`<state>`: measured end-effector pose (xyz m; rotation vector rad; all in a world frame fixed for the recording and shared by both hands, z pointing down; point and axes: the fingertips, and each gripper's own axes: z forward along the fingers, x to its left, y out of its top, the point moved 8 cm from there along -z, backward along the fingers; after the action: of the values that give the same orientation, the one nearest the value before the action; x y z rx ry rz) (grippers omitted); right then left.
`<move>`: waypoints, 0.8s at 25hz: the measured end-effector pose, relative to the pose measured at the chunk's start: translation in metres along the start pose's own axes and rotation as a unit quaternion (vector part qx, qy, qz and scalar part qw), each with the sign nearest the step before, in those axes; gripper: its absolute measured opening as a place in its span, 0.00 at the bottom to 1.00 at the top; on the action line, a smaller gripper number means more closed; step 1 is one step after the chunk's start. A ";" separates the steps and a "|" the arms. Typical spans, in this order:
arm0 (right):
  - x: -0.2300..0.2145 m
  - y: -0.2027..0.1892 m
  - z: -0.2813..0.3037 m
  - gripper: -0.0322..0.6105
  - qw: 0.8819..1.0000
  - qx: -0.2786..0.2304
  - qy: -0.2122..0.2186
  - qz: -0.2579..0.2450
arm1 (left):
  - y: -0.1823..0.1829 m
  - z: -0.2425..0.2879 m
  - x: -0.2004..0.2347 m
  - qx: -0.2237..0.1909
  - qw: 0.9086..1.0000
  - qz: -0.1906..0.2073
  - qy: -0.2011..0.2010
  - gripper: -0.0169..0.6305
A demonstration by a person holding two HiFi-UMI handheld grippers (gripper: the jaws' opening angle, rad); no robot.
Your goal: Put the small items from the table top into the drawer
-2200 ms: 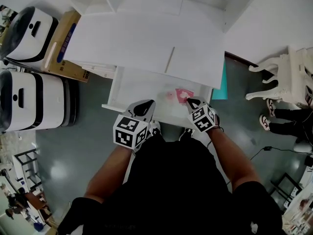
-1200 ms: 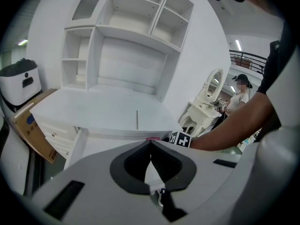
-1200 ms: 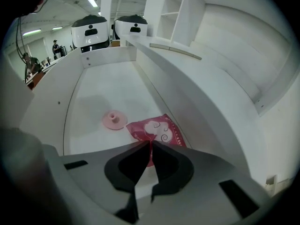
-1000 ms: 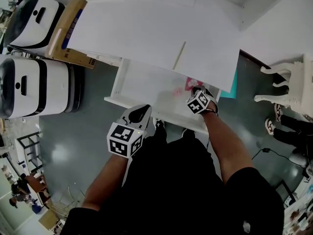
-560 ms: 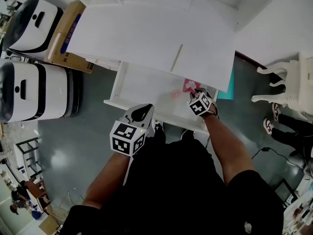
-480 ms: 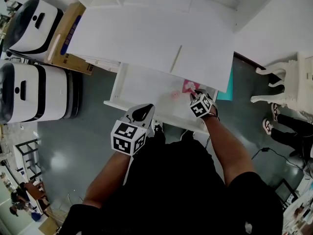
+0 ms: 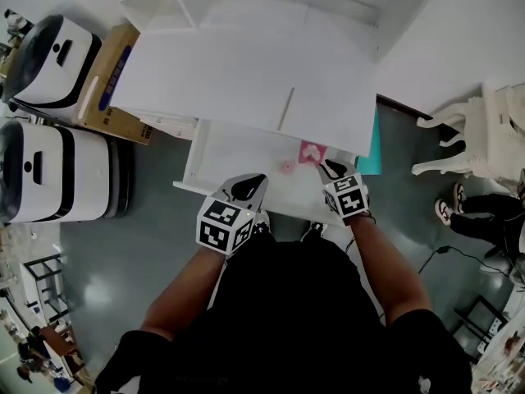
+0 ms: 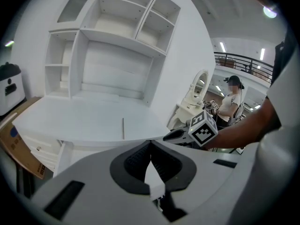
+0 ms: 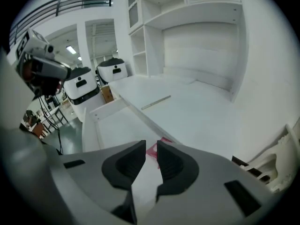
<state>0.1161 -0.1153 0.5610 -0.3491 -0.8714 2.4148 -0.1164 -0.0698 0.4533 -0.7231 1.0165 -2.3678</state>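
Observation:
The white desk's drawer (image 7: 234, 150) stands pulled out under the table top (image 7: 246, 72). A pink packet (image 7: 310, 151) and a small pink item (image 7: 287, 167) lie in its right part. My right gripper (image 7: 332, 171) hovers just in front of the packet, its jaws a little apart with nothing between them. Through that gap the right gripper view shows the pink packet (image 9: 152, 151) beyond the right gripper (image 9: 150, 142). My left gripper (image 7: 246, 189) hangs over the drawer's front edge, shut and empty, and in its own view the left gripper (image 8: 150, 143) shows its pads meeting. A thin stick (image 7: 285, 107) lies on the table top.
Two white machines (image 7: 49, 48) (image 7: 49, 171) and a cardboard box (image 7: 111, 72) stand to the left of the desk. A white ornate stool (image 7: 492, 130) and someone's feet (image 7: 459, 203) are at the right. Open shelves (image 8: 117, 55) rise behind the table top.
My right gripper has drawn back a little from the pink packet toward the drawer's front. The left gripper has hardly moved. The head view has shifted slightly.

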 end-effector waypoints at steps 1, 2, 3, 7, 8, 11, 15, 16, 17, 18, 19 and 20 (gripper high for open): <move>0.002 0.005 -0.010 0.17 1.000 -0.013 0.003 0.012 | 0.001 0.001 -0.001 0.000 1.000 0.003 -0.003 0.04; 0.004 0.010 -0.020 0.17 0.999 -0.026 0.007 0.023 | 0.002 0.002 -0.002 -0.001 1.000 0.006 -0.006 0.04; 0.006 0.015 -0.031 0.17 0.999 -0.041 0.011 0.034 | 0.002 0.003 -0.002 -0.002 1.000 0.008 -0.009 0.04; 0.010 0.032 -0.068 0.17 0.993 -0.097 0.017 0.066 | 0.011 0.007 -0.003 -0.011 1.000 0.013 -0.016 0.04; 0.010 0.035 -0.075 0.15 0.991 -0.109 0.016 0.071 | 0.013 0.007 -0.004 -0.014 1.000 0.013 -0.018 0.04; 0.011 0.039 -0.094 0.13 0.986 -0.137 0.025 0.091 | 0.020 0.006 -0.006 -0.025 0.999 0.013 -0.022 0.04; 0.013 0.036 -0.105 0.10 0.979 -0.155 0.056 0.119 | 0.025 0.006 -0.010 -0.030 0.999 0.021 -0.025 0.04; 0.014 0.035 -0.106 0.10 0.979 -0.155 0.057 0.121 | 0.026 0.006 -0.010 -0.030 0.999 0.023 -0.025 0.04; 0.015 0.034 -0.107 0.09 0.979 -0.154 0.057 0.121 | 0.027 0.006 -0.010 -0.029 0.999 0.025 -0.025 0.04; 0.016 0.033 -0.108 0.09 0.980 -0.152 0.056 0.119 | 0.027 0.005 -0.010 -0.029 0.999 0.026 -0.025 0.04; 0.017 0.032 -0.108 0.09 0.980 -0.149 0.056 0.116 | 0.027 0.005 -0.010 -0.028 0.999 0.027 -0.025 0.04; 0.018 0.031 -0.108 0.09 0.981 -0.147 0.057 0.113 | 0.026 0.005 -0.010 -0.027 0.999 0.027 -0.025 0.04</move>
<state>0.1326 -0.0696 0.4581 -0.7252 -1.1947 2.4381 -0.1003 -0.0829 0.4334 -0.7608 1.0695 -2.2728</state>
